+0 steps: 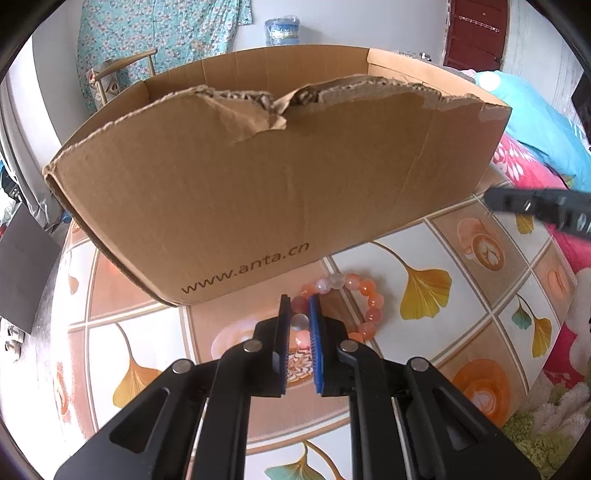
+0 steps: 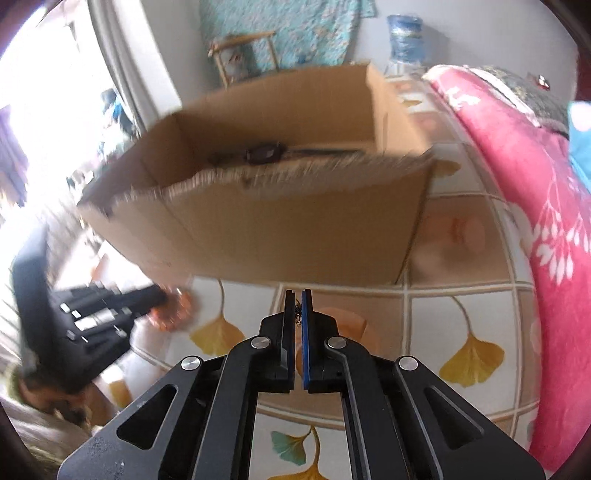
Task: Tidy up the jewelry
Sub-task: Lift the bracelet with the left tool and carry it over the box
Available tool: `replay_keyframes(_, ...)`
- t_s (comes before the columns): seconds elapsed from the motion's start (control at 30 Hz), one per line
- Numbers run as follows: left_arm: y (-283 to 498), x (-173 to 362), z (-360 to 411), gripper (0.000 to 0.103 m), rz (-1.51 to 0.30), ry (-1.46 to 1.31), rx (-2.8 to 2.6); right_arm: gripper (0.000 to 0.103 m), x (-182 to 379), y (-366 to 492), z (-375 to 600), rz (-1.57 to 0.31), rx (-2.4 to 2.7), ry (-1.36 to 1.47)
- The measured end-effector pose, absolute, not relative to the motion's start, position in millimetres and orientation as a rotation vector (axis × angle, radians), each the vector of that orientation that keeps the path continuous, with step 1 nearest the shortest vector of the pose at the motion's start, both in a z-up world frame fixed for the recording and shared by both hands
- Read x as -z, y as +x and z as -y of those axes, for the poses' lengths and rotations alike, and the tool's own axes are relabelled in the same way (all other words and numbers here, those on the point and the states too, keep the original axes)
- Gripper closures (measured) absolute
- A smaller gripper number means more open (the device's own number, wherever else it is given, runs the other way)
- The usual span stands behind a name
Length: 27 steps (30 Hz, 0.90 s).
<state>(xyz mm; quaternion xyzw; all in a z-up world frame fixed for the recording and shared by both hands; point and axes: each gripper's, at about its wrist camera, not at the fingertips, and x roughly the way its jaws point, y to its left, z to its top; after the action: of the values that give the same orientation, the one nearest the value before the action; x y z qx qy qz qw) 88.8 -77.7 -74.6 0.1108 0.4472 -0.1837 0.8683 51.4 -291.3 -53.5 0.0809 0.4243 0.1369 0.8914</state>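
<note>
An orange and pink bead bracelet (image 1: 364, 291) lies on the ginkgo-patterned table (image 1: 373, 258), just in front of a torn cardboard box (image 1: 258, 177). My left gripper (image 1: 298, 301) is shut on the bracelet's near beads. In the right wrist view that gripper (image 2: 159, 297) shows blurred at the left, with the orange beads (image 2: 177, 308) at its tip. My right gripper (image 2: 298, 295) hangs shut above the table (image 2: 424, 321) before the box (image 2: 295, 229), with a small dark wiry piece (image 2: 297, 314) pinched between its pads. A dark item (image 2: 264, 153) lies inside the box. The right gripper (image 1: 496, 199) enters at the box's right end.
A pink floral blanket (image 2: 535, 184) borders the table on the right. A wooden chair (image 1: 122, 70) and a blue water jug (image 1: 282, 31) stand behind the box. A dark flat object (image 1: 22, 266) sits off the table's left edge.
</note>
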Motion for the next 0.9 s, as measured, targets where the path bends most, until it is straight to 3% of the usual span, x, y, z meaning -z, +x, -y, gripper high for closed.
replay_keyframes(0.33,74,55,66,0.094,-0.871,0.189,0.412,0.102,16,31,298,-0.792,-0.323,0.24)
replay_keyframes(0.7,50,-55,56,0.094,-0.634,0.123,0.612,0.102,-50,41,282,-0.584,-0.378,0.123)
replay_keyframes(0.9,73,-95,61,0.094,-0.534,0.144,0.624,0.102,-73,63,280,-0.509,-0.408,0.098)
